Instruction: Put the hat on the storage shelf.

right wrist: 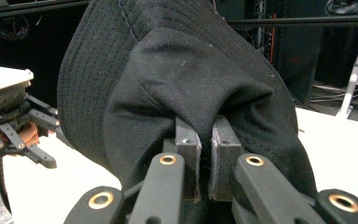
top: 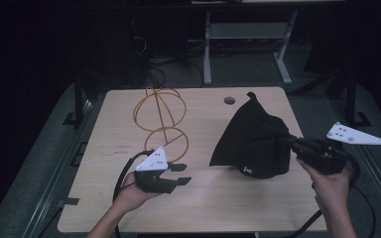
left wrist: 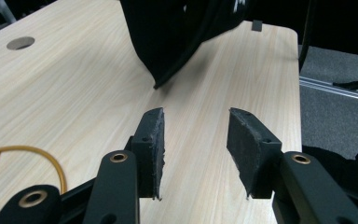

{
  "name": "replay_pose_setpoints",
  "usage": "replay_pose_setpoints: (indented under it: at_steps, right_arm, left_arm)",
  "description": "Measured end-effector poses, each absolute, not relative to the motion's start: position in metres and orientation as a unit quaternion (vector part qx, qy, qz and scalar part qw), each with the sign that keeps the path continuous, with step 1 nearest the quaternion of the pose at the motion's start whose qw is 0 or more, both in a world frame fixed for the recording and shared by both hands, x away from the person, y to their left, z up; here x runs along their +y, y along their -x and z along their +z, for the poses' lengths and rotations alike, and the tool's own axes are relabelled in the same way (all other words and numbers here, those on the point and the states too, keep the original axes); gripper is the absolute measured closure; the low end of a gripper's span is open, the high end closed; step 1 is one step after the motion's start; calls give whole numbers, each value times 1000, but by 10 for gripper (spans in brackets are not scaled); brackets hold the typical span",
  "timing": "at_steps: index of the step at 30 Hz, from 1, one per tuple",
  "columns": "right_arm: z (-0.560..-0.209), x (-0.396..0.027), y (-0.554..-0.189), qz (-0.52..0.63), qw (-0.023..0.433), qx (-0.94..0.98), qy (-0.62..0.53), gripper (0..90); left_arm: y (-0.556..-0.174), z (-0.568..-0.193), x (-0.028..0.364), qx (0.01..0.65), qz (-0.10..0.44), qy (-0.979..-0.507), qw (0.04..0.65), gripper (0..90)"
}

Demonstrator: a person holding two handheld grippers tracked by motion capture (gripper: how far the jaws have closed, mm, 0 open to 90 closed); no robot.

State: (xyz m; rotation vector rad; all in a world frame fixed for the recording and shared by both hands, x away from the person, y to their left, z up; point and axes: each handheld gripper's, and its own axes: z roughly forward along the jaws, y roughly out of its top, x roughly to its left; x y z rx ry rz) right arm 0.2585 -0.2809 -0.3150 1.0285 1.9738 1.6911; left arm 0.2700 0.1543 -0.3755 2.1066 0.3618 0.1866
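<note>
Right gripper view showed the right gripper pinching a fold of the black hat. High view showed the hat lifted on the worktop's right half. Left gripper was spread, empty, beside the orange wire frame; bare worktop lay between them.

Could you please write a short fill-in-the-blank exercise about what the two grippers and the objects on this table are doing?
1. The right gripper is shut on the black ____.
2. The jaws of the left gripper stand ____, with nothing between them.
3. The orange wire stand rests on the wooden ____.

Missing words: hat; open; table
</note>
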Motion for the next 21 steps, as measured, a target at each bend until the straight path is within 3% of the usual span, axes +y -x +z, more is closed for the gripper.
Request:
replay_pose_setpoints:
  at_steps: [11,21]
  right_arm:
    - [-294,-273,-273,593,176,699,-358,843]
    - [-277,-260,-290,594,170,704,-350,843]
  left_arm:
    - [-270,-391,160,152,80,-861,478,522]
    - [-270,-400,158,152,74,-866,470,436]
